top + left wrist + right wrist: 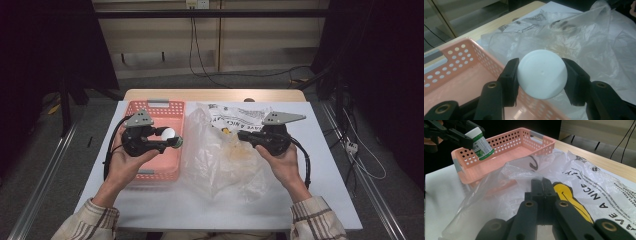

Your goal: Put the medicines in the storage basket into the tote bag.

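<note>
Over the pink basket (150,172), left gripper (541,77) clamps a tilted bottle (481,144), cap uppermost.

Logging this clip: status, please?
Left gripper shut on white-capped green-labelled bottle, over pink perforated basket. Right gripper shut on clear plastic bag. Nothing in the way.
</note>
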Demonstrator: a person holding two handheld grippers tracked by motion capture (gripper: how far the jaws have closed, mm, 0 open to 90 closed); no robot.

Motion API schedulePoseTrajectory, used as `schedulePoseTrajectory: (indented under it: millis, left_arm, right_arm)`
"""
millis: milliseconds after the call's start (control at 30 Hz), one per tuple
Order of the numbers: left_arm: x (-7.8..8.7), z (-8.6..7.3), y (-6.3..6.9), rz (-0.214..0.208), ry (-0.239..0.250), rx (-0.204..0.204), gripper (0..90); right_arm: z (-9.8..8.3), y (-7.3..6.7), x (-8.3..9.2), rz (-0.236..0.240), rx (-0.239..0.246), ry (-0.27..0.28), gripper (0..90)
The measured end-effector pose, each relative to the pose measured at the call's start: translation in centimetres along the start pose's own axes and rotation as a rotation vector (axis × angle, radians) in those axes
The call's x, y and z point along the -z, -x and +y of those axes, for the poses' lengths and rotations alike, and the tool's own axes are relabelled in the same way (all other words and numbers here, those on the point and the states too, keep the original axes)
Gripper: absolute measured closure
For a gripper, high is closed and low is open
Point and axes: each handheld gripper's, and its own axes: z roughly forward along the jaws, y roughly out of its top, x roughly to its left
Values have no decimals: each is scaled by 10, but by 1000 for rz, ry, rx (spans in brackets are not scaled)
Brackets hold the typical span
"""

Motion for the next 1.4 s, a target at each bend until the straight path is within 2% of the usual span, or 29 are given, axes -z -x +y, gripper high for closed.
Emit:
schedulePoseTrajectory:
  millis: [200, 367, 633, 867, 1100, 1267, 1400]
  left_arm:
    - [1, 6, 15, -13, 14, -22, 511]
    - [1, 11, 24, -38, 27, -20, 511]
    - [-1, 15, 40, -46, 51, -29, 511]
    - [-6, 22, 64, -110, 71, -64, 510]
    - [-20, 27, 88, -164, 55, -94, 510]
    - [-41, 29, 99, -196, 36, -100, 511]
    - [-54, 33, 113, -221, 13, -133, 510]
  right_arm:
    - [-2, 0, -4, 3, -2, -12, 900]
    - [-2, -1, -3, 2, 0, -6, 900]
    - [-2, -1, -4, 1, 3, -13, 900]
    - [-4, -2, -8, 4, 2, -22, 900]
    - [-4, -3, -8, 1, 1, -23, 900]
    - [-3, -2, -7, 3, -4, -18, 900]
    - [-3, -1, -6, 4, -2, -14, 900]
